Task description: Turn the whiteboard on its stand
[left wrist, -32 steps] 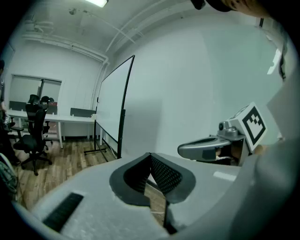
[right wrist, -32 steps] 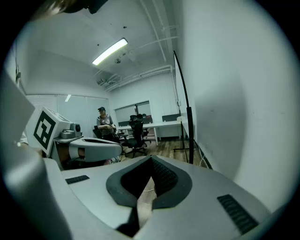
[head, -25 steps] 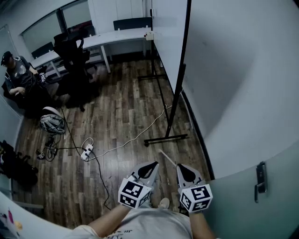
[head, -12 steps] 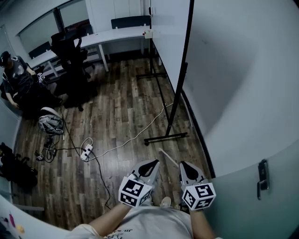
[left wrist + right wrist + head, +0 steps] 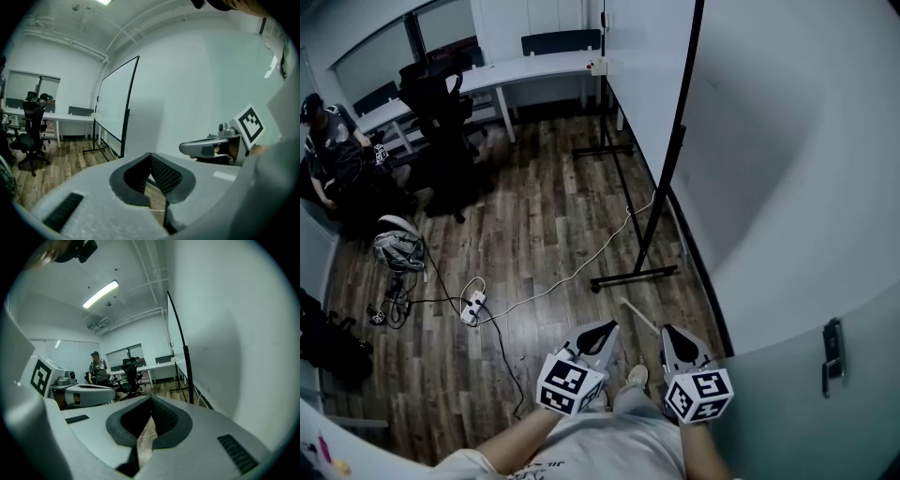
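Head view: both grippers closed on nothing, short of the whiteboard.
Left gripper point(image 5: 602, 330) and right gripper point(image 5: 667, 334) sit side by side near the person's waist, jaws together, nothing between them, not touching the whiteboard point(image 5: 639, 84). Whiteboard stands edge-on beside the wall point(image 5: 787, 141), its stand foot point(image 5: 635, 277) just ahead of the grippers. Left of the whiteboard: white cable point(image 5: 581, 267), power strip point(image 5: 473, 303), helmet point(image 5: 397, 249). Past the whiteboard: office chair point(image 5: 441, 112), desk point(image 5: 534, 70).

Left gripper point(image 5: 150, 155) jaws seemingly together, empty; whiteboard point(image 5: 115, 107) stands well ahead
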`<state>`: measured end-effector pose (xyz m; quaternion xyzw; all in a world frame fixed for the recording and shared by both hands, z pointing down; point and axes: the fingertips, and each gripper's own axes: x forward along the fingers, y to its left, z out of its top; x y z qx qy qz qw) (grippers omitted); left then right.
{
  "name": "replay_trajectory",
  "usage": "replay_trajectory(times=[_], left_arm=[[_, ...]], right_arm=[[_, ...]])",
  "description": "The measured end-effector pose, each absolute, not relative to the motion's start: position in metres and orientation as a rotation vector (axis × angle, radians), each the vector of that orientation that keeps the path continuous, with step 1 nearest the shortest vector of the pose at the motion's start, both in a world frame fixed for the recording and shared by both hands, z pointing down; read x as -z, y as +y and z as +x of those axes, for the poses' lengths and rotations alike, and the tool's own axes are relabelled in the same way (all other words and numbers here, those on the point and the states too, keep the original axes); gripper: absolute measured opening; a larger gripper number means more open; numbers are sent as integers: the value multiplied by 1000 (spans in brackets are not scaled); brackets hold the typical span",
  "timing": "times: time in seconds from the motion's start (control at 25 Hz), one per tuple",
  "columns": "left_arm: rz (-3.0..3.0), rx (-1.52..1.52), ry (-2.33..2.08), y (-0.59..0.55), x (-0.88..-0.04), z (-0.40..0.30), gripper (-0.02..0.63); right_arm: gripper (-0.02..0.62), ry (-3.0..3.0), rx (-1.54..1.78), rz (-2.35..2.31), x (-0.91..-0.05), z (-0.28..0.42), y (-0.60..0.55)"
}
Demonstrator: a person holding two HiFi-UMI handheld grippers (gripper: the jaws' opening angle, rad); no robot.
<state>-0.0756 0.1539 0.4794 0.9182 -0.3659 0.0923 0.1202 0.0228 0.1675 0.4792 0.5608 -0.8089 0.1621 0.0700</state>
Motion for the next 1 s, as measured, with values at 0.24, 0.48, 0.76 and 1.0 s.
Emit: replay_trajectory(times=[0.24,0.48,0.76,1.0], left_arm=[[2703,-277,-1056,138,-483,-76,11],[2678,-270,-1073,100,-487,-66,11],[2663,-260,-1096,32,-487,-38,11],[2666,-246,-1147,-29,-473,-11,11]], right_arm=[[6,-2438,-493,1688,-484,21,148],[6,-2451,-487,1655,-487,28,108],[7,-2456,-476,1654,-484,61,38],[7,-2490,-434,1627,-470,89,-25]])
